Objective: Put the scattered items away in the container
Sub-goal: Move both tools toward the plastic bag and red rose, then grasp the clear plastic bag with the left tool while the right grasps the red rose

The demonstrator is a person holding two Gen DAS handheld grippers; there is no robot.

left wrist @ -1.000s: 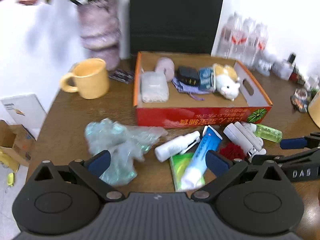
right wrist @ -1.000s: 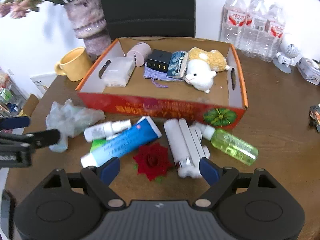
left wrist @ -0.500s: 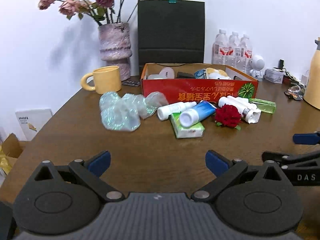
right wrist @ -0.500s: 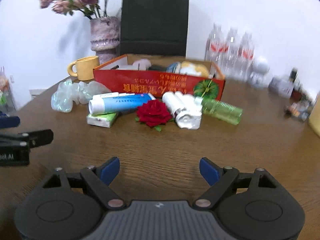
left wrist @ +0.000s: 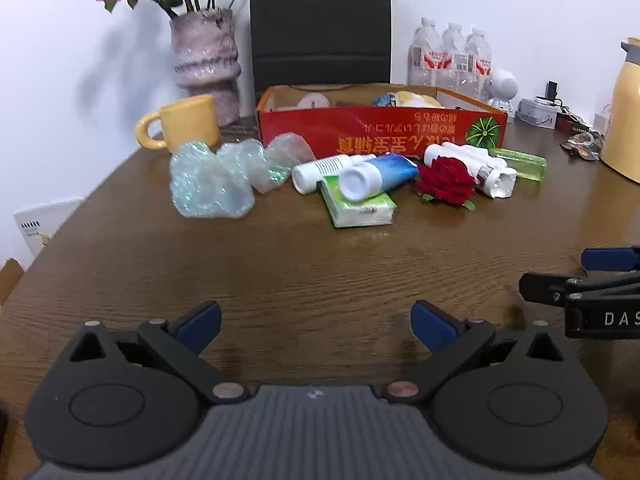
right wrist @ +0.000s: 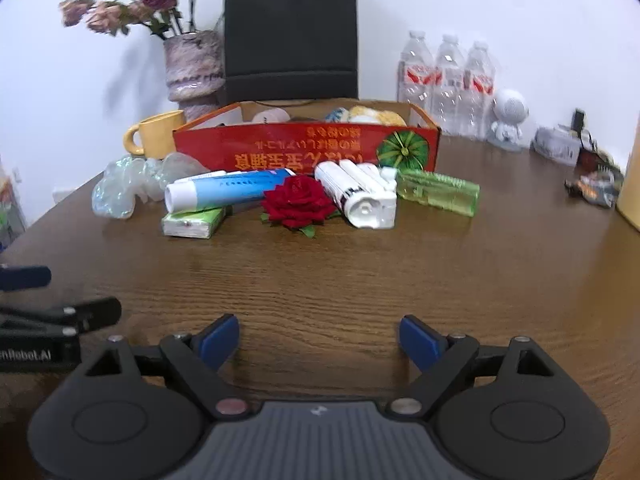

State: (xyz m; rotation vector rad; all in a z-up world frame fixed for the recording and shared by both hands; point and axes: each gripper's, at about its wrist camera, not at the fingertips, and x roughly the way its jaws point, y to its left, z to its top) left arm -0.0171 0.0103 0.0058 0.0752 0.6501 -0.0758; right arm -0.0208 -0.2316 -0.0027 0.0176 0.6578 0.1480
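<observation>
A red cardboard box stands at the back of the brown table, holding several items. In front of it lie crumpled bubble wrap, a white spray bottle, a blue tube resting on a green tissue pack, a red rose, a white device and a green bottle. My left gripper and right gripper are open, empty, low over the table, well short of the items.
A yellow mug, a vase of dried flowers and a black bag stand at the back left. Water bottles, a white figurine and small clutter sit at the back right, with a yellow jug.
Both grippers have pulled back from above the items and dropped low near the table's front; the views now look level across the table. Nothing was picked up.
</observation>
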